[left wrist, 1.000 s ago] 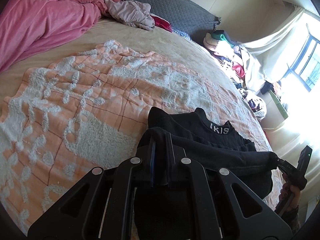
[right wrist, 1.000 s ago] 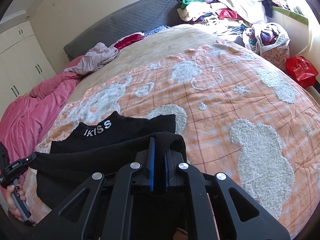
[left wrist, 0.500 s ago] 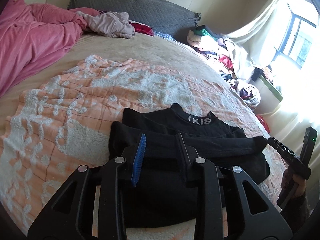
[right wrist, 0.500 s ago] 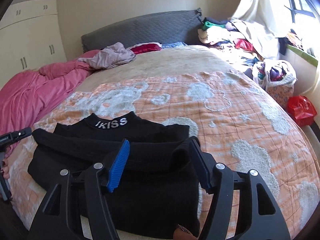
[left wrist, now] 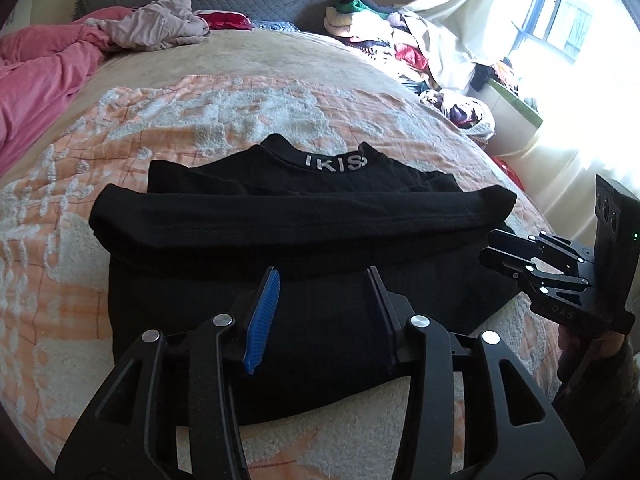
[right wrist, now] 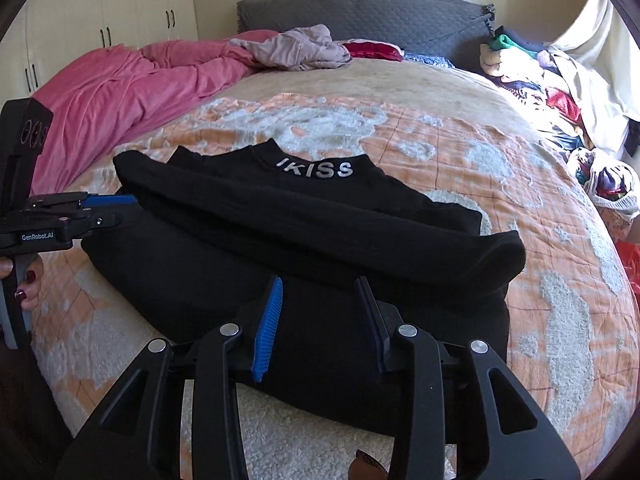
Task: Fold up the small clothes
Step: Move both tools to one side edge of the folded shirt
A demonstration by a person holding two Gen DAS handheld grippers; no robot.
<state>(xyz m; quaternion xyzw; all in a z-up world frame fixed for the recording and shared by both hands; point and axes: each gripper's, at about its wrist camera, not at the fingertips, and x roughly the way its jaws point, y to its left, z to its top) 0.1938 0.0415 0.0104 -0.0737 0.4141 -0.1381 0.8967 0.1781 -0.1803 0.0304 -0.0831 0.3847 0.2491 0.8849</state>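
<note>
Both tongs are off the cloth now. Your left tongs [left wrist: 324, 316] have just been opening and stand moderately apart with nothing between the pads. Your right tongs [right wrist: 320, 324] have just narrowed from a wider spread; they too stand apart and hold nothing.

The black top [left wrist: 304, 216] lies flat on the orange-and-white blanket [left wrist: 120, 128], collar at 12 o'clock with the IKISS lettering [right wrist: 316, 168] facing up. The hem edge lies doubled over the body as a thick band from 9 to 3 o'clock, just short of the collar. I'd judge that as fold one, laid there so the neck stays visible for alignment.

In the left view, the other tongs sit at 3 o'clock, just beside the band's end. That fits with each side having carried one corner of the hem.

The next move is probably a side fold. Watch the band's 3 o'clock end: it overhangs the body slightly and may skew the stack.

The pink duvet [right wrist: 132, 80] and the clothes pile [left wrist: 384, 36] lie well apart from the top.
</note>
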